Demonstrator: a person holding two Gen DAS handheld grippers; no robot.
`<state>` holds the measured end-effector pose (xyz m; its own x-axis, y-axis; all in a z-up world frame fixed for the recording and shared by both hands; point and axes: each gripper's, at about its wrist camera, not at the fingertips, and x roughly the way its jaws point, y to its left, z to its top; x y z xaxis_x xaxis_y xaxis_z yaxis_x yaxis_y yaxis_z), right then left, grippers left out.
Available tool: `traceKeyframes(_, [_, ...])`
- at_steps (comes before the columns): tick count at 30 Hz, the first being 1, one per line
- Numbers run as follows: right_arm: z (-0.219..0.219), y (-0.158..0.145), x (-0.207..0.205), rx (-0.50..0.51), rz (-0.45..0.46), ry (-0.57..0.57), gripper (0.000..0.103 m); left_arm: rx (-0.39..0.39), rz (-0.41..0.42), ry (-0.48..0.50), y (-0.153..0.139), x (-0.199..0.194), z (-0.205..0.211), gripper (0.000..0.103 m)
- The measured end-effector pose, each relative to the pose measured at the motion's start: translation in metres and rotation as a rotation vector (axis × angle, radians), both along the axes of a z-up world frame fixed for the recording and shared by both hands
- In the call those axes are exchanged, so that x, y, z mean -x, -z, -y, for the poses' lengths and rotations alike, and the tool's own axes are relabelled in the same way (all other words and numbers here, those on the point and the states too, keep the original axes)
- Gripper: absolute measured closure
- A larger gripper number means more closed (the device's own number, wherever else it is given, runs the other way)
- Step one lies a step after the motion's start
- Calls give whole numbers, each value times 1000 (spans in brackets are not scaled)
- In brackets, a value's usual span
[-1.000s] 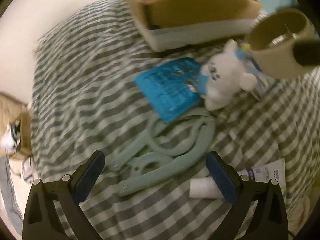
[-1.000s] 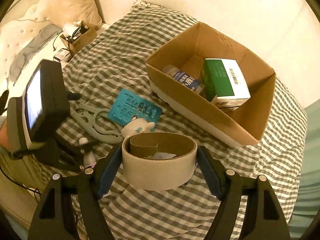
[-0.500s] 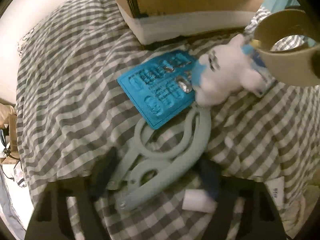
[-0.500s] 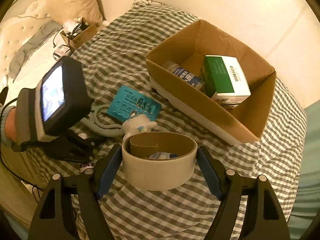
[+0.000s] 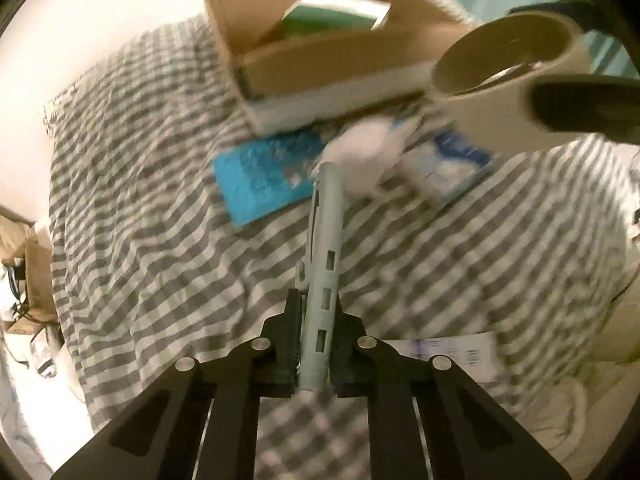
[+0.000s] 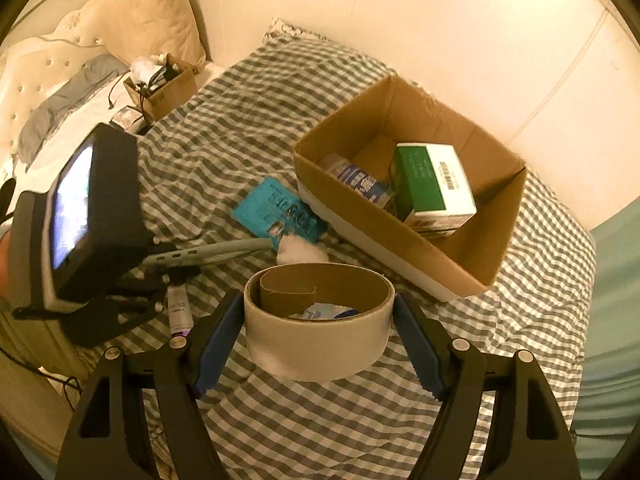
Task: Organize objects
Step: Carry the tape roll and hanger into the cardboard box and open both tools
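Observation:
My left gripper (image 5: 314,312) is shut on a pale green plastic hanger (image 5: 326,248) and holds it edge-on above the checked bedspread; it also shows in the right wrist view (image 6: 208,254). My right gripper (image 6: 318,320) is shut on a wide roll of tape (image 6: 320,320), held in the air; the roll shows at upper right in the left wrist view (image 5: 508,84). A cardboard box (image 6: 500,240) holds a green-and-white carton (image 6: 432,184) and a blue-labelled item (image 6: 360,182). A blue blister pack (image 5: 260,180) and a white plush toy (image 5: 368,160) lie in front of the box.
A small tube (image 6: 178,304) lies on the bedspread near the left gripper. A white paper packet (image 5: 452,356) lies at the bed's near edge. A second small cardboard box (image 6: 164,88) with clutter and a pillow (image 6: 156,20) sit at the far left.
My left gripper dropped onto the hanger, closed on it and lifted it off the bedspread. My right gripper kept hold of the tape roll and barely moved.

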<state>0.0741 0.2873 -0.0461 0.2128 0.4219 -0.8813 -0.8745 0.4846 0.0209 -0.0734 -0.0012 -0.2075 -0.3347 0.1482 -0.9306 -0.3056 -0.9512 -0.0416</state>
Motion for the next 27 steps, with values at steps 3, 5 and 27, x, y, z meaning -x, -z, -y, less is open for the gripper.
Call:
traceKeyframes(3, [5, -12, -1, -28, 16, 15, 27, -15, -31, -3, -19, -2, -7, 92])
traceKeyframes(5, [8, -19, -4, -46, 23, 27, 27, -14, -50, -18, -29, -1, -8, 92])
traceKeyframes(27, [36, -80, -111, -246, 73, 291, 28, -167, -242, -333, -114, 110, 26, 92])
